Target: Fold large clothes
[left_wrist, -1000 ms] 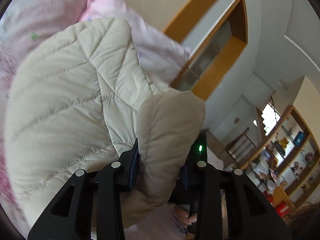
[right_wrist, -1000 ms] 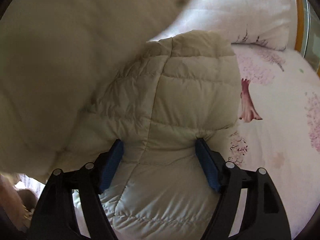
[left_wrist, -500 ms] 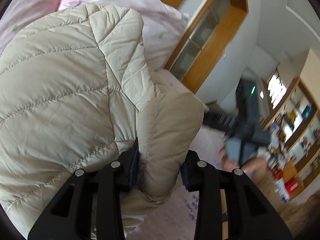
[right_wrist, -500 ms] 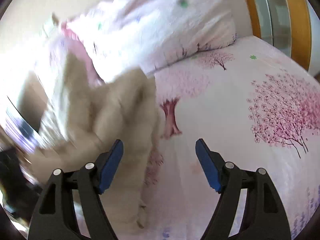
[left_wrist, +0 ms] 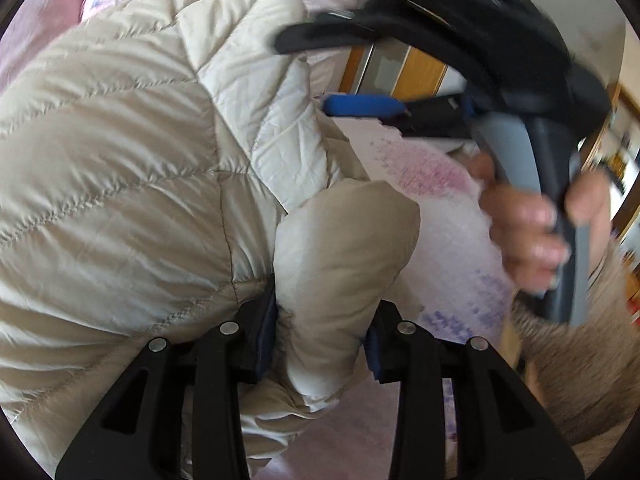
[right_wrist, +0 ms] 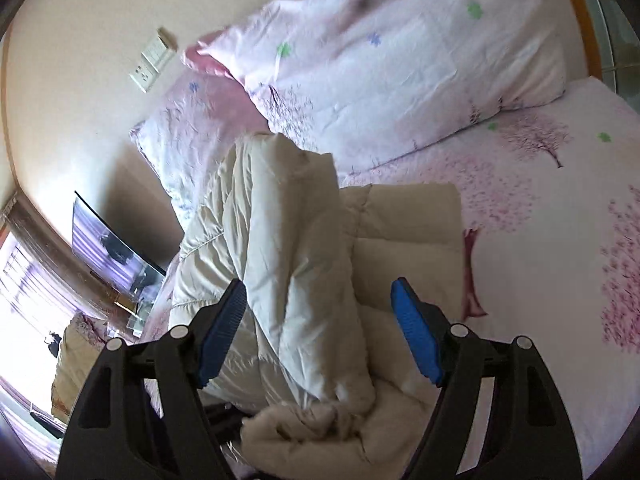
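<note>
1. In the left wrist view, a cream quilted down jacket (left_wrist: 132,184) fills the left and middle of the frame, lying on a bed with a pink floral sheet (left_wrist: 452,216).
2. The left gripper (left_wrist: 322,326) is clamped on a puffy fold of that jacket, probably a sleeve or cuff; the padding bulges up between the two black fingers, and the blue pads press into it on both sides.
3. Further right in the same view, a hand (left_wrist: 524,232) grips the grey handle of the right gripper (left_wrist: 336,72), which is blurred and hangs above the jacket's edge with one blue pad pointing at the fabric.
4. At the far right edge, a fuzzy beige sleeve (left_wrist: 572,360) runs down from that hand.
5. In the right wrist view, a wall with a switch plate (right_wrist: 154,62) and a dark screen (right_wrist: 108,252) sit at the left.
6. In the middle, the right gripper's blue pads (right_wrist: 222,336) stand wide apart and touch nothing; the jacket lies bunched below and beyond them, one part raised in a ridge.
7. To the right, a pink flowered pillow (right_wrist: 400,52) rests at the head of the bed, just beyond the jacket.
</note>
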Demonstrator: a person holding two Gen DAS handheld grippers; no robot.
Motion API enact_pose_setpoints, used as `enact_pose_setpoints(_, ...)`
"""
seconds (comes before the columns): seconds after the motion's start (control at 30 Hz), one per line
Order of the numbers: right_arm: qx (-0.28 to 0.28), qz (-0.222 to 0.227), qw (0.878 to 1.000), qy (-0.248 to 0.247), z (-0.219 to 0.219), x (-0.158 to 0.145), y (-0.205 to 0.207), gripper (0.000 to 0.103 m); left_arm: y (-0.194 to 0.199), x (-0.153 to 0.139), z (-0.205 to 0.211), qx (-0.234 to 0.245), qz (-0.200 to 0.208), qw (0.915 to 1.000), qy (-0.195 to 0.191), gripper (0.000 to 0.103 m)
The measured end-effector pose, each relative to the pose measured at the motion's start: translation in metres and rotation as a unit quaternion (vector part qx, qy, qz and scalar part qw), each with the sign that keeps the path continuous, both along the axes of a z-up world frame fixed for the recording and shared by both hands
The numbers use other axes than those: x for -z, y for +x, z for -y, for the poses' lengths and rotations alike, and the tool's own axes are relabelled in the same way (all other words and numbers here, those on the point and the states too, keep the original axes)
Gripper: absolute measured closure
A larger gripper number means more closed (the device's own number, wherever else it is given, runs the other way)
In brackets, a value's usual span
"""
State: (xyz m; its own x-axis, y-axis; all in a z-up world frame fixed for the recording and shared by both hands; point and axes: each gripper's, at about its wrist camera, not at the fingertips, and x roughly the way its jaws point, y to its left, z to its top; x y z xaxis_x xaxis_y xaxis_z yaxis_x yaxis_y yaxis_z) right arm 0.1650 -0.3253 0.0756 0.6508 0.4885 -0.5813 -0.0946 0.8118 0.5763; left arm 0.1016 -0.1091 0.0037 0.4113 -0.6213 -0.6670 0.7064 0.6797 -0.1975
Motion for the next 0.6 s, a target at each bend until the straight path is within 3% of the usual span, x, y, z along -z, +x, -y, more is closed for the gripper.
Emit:
enact_pose_setpoints(0.1,0.002,-0.010,1.000,0.018,0.001,0.000,0.012,0.029,-0.010,0.000,0.006,0.006,0.037,0.9990,0.025,0.054)
enact_pose_setpoints(0.13,0.002,-0.012,0.999,0.030,0.002,-0.001,0.016,0.029,-0.016,-0.001,0.008,0.014,0.054,0.9979,0.032,0.044)
enact_pose_setpoints(0.2,0.001,-0.017,0.999,0.042,0.005,0.001,0.025,0.043,-0.024,-0.003,0.008,0.021,0.075,0.9961,0.041,0.037)
enact_pose_setpoints(0.27,0.000,-0.031,0.998,0.051,0.006,0.005,0.031,0.049,-0.033,-0.011,0.002,0.028,0.092,0.9942,0.047,0.034)
enact_pose_setpoints(0.4,0.004,-0.048,0.996,0.073,0.009,0.012,0.034,0.048,-0.035,-0.040,-0.035,0.016,0.088,0.9960,0.011,0.024)
enact_pose_setpoints(0.47,0.004,-0.043,0.997,0.070,0.006,0.011,0.034,0.048,-0.024,-0.058,-0.068,-0.013,0.073,0.9968,-0.032,0.023)
enact_pose_setpoints(0.53,0.001,-0.038,0.997,0.066,0.003,0.010,0.035,0.060,-0.014,-0.069,-0.088,-0.057,0.063,0.9949,-0.054,0.023)
enact_pose_setpoints(0.57,-0.005,-0.037,0.997,0.066,0.001,0.009,0.036,0.076,-0.007,-0.071,-0.100,-0.082,0.061,0.9930,-0.058,0.023)
enact_pose_setpoints(0.6,-0.007,-0.037,0.997,0.065,0.000,0.008,0.036,0.081,-0.004,-0.069,-0.113,-0.109,0.060,0.9905,-0.058,0.023)
